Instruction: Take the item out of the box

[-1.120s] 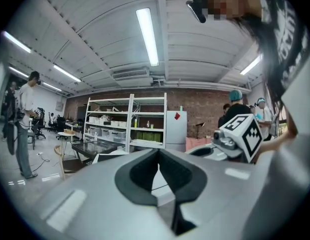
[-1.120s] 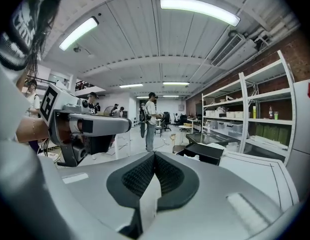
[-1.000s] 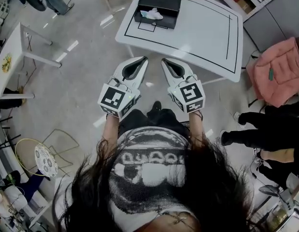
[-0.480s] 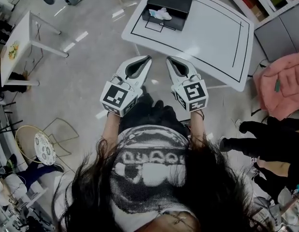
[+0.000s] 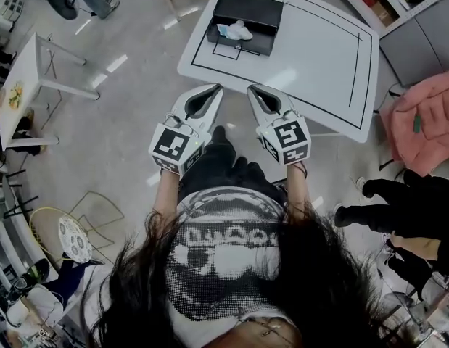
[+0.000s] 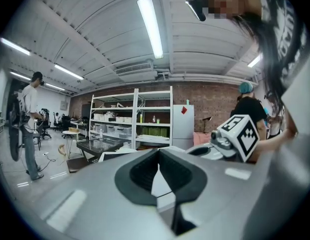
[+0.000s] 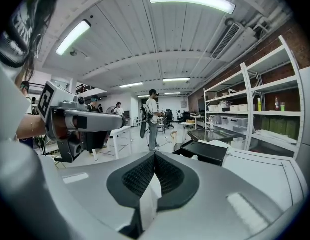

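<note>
No legible words or numbers logged. Marker cubes (image 5: 173, 148) carry only black-and-white square codes, no letters. The shirt print (image 5: 228, 241) looks like lettering, but I cannot read it. The red diamond sticker (image 6: 184, 110) on the white cabinet (image 6: 183, 129) is too small to read.

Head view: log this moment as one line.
left tongs shut, empty | right tongs shut, empty | box on table, white item inside

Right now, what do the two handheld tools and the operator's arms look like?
Both the left tool and right tool are light grey tapered shells with dark ribbed pads. Each carries a cube of black-and-white square markers. No cables show. The person wears a black-and-white printed top, forearms bare.
</note>
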`<move>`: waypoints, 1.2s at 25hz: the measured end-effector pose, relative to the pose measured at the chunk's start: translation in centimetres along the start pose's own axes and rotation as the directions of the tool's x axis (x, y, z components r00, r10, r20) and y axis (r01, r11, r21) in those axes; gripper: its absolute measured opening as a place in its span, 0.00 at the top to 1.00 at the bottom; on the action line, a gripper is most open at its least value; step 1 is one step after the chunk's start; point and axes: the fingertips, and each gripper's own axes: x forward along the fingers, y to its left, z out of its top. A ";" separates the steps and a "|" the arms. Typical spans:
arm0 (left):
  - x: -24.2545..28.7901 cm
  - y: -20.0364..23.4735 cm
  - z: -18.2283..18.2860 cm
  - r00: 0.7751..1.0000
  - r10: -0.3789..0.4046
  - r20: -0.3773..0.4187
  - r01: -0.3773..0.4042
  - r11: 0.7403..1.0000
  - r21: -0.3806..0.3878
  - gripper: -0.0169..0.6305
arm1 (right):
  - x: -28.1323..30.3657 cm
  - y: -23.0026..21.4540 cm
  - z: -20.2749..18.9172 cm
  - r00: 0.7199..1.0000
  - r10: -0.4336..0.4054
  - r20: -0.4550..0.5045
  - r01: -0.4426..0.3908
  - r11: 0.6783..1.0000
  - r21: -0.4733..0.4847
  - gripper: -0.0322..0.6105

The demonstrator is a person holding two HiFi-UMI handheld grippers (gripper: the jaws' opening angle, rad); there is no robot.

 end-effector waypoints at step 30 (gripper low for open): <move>6.8 15.9 -0.2 0.996 -0.078 -0.032 0.077 0.997 -0.009 0.97 | 22.3 -12.7 -2.2 0.937 0.041 -0.346 -0.112 0.976 -0.187 0.87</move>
